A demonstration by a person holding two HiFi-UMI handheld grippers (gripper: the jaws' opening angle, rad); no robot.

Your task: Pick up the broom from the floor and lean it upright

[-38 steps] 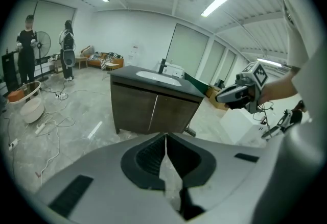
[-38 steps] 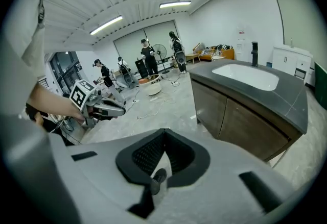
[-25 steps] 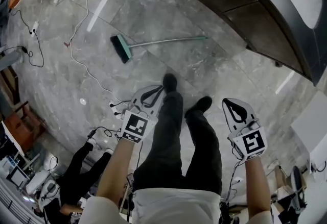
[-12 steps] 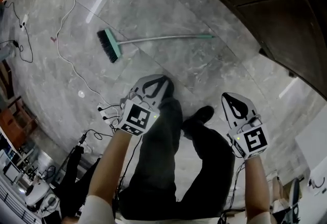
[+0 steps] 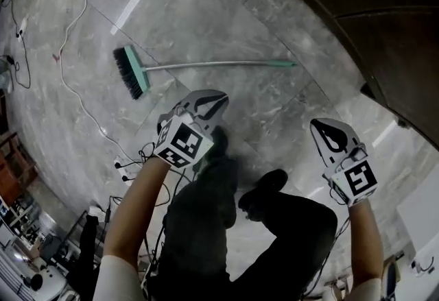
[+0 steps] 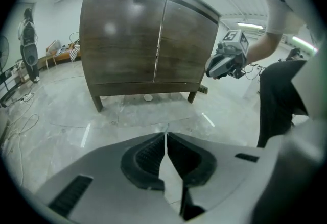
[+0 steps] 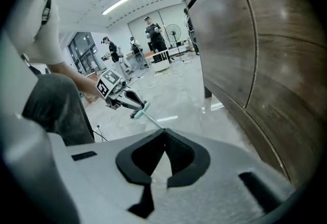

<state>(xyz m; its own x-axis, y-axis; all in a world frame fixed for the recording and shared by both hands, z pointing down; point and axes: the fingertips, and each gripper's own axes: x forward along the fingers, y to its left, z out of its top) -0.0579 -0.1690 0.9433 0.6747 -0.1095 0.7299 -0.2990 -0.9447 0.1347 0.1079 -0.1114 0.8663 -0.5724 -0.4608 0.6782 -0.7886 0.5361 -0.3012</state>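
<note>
The broom (image 5: pixel 206 64) lies flat on the grey marble floor, its teal head with dark bristles (image 5: pixel 130 72) at the left and its long handle running right to a teal end. My left gripper (image 5: pixel 221 97) hovers just below the handle's middle, jaws shut and holding nothing. My right gripper (image 5: pixel 318 124) is further right, below the handle's end, also shut and holding nothing. In the right gripper view the broom head (image 7: pixel 139 111) shows beyond the shut jaws (image 7: pixel 164 130), beside the left gripper (image 7: pixel 120 94). The left gripper view has its shut jaws (image 6: pixel 166 134) pointing towards the cabinet.
A dark wooden cabinet (image 5: pixel 370 11) on short legs fills the upper right, and in the left gripper view the cabinet (image 6: pixel 148 39) stands ahead. White and black cables (image 5: pixel 68 90) trail over the floor at the left. The person's legs and shoes (image 5: pixel 264 186) are below the grippers.
Both grippers have sunk towards the floor and now sit closer to the broom. The broom looks larger and nearer to the left gripper. Both stay shut.
</note>
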